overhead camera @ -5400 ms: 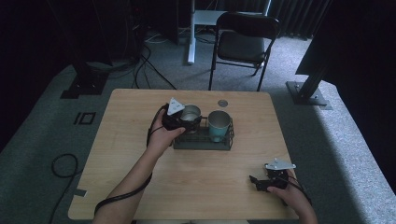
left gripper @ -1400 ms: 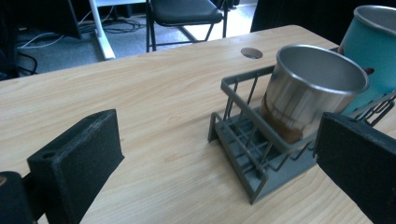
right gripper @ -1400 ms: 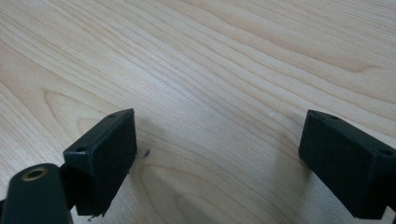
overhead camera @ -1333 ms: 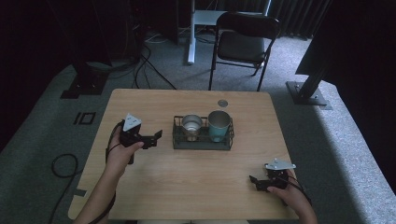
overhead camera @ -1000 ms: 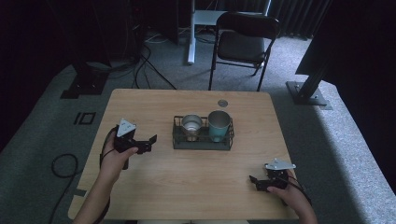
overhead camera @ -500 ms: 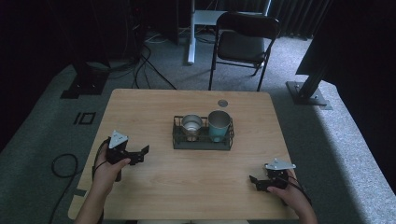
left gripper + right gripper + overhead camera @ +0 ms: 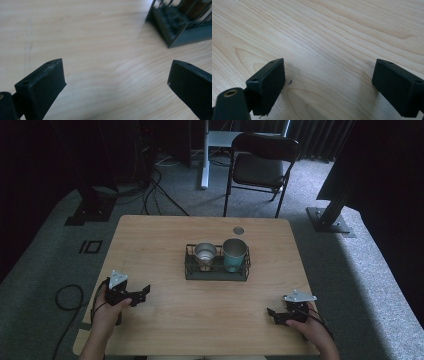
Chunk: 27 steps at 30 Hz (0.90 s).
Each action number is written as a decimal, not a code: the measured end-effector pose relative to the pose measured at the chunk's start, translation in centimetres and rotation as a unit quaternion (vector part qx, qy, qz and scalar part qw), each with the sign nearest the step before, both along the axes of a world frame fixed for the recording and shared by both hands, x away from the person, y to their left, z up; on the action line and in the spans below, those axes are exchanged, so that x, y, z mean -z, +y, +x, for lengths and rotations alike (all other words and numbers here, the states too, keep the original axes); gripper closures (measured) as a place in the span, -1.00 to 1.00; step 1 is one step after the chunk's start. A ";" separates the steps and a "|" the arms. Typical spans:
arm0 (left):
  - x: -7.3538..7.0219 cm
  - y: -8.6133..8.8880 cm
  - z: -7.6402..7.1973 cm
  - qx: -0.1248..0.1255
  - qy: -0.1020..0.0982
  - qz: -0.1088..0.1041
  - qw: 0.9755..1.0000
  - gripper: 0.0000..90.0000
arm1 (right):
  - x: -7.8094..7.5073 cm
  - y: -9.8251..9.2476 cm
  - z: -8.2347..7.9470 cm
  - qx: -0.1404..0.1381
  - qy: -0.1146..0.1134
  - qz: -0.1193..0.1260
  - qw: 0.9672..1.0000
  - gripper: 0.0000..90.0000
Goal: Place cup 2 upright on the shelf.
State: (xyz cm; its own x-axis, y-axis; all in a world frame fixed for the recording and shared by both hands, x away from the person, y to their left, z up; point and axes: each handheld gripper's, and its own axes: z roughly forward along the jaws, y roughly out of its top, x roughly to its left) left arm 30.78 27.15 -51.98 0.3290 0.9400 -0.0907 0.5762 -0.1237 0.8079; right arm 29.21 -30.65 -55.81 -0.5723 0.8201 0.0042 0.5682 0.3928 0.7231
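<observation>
A dark wire rack (image 7: 217,270) sits at the middle of the light wooden tabletop (image 7: 210,320), holding a shiny metal cup (image 7: 205,254) on its left and a taller teal metal cup (image 7: 234,254) just beside it on the right. The left hand-held gripper (image 7: 145,291) rests near the tabletop's near-left edge, well apart from the rack, its jaws spread wide with nothing between them. The right hand-held gripper (image 7: 270,313) lies near the near-right corner, jaws likewise wide apart and empty over bare wood.
</observation>
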 end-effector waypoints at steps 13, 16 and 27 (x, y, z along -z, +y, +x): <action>0.9 1.7 -1.3 -0.049 0.023 0.024 0.998 -0.96 | 0.0 0.0 0.0 0.000 0.000 0.000 1.000 -0.76; 1.1 2.3 -1.6 -0.066 0.025 0.022 0.997 -0.96 | 0.0 0.0 0.0 0.000 0.000 0.000 1.000 -0.76; 2.0 3.0 -2.4 -0.078 0.046 0.024 0.996 -0.96 | 0.0 0.0 0.0 0.000 0.000 0.000 1.000 -0.76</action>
